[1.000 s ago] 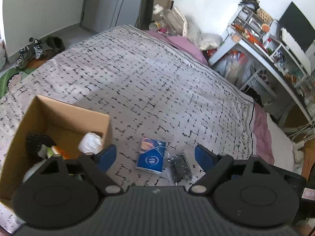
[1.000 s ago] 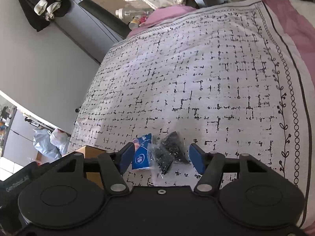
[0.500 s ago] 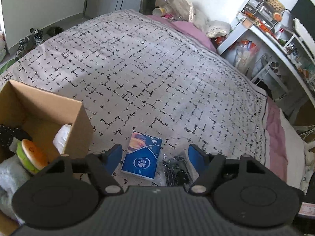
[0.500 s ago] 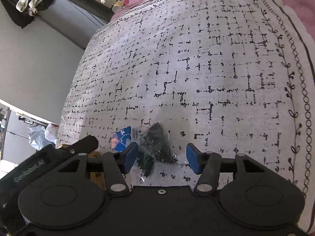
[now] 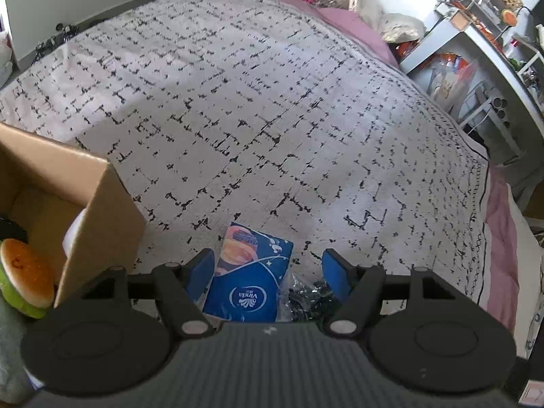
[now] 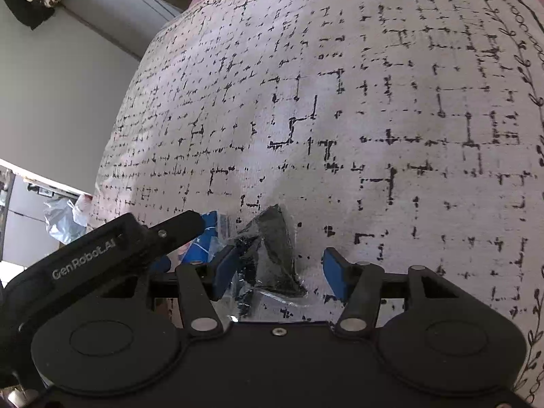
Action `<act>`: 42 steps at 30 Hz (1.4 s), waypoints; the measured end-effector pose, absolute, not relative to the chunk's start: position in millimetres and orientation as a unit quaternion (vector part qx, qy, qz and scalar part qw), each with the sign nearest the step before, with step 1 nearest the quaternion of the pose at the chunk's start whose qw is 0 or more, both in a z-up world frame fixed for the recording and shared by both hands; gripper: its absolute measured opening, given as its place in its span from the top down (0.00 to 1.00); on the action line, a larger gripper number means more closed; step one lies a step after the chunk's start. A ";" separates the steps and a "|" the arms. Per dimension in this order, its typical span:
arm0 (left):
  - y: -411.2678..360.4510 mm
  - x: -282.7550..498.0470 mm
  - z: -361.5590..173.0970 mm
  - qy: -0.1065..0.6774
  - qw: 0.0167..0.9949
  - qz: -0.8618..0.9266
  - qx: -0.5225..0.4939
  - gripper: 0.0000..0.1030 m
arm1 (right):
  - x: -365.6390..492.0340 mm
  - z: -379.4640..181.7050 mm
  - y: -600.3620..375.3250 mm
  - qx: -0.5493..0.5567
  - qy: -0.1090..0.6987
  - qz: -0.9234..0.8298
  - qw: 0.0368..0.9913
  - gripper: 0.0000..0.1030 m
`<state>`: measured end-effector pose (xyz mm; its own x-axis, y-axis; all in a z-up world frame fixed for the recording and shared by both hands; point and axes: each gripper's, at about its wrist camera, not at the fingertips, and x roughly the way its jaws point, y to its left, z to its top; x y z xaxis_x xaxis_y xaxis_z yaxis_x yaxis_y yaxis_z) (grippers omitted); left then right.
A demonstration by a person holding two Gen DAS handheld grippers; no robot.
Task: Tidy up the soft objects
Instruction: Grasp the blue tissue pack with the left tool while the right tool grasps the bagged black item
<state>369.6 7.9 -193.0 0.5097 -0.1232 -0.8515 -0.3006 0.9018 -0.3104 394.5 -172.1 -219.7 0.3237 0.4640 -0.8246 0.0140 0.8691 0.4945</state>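
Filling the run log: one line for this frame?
left gripper: open over tissue pack | right gripper: open over black bag | box: part-filled

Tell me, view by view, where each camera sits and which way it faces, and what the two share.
Left wrist: rides the left tool, looking steeply down at the blue tissue pack between its open blue fingers; cardboard box at left.
Right wrist: rides the right tool, looking down at the clear bag of black items; the left tool's body enters from the left.
Shared: patterned bedspread, tissue pack, bag.
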 end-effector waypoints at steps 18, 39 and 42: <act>-2.1 371.1 -215.6 0.523 0.826 0.049 -0.206 0.29 | 383.4 -212.1 -177.2 0.171 0.550 0.134 0.806 0.72; -2.0 343.1 -187.8 0.501 0.844 0.036 -0.189 0.51 | 359.2 -187.9 -198.7 0.175 0.514 0.095 0.834 0.78; -2.1 338.2 -179.9 0.494 0.848 0.031 -0.190 0.51 | 354.3 -183.1 -200.2 0.181 0.510 0.098 0.835 0.78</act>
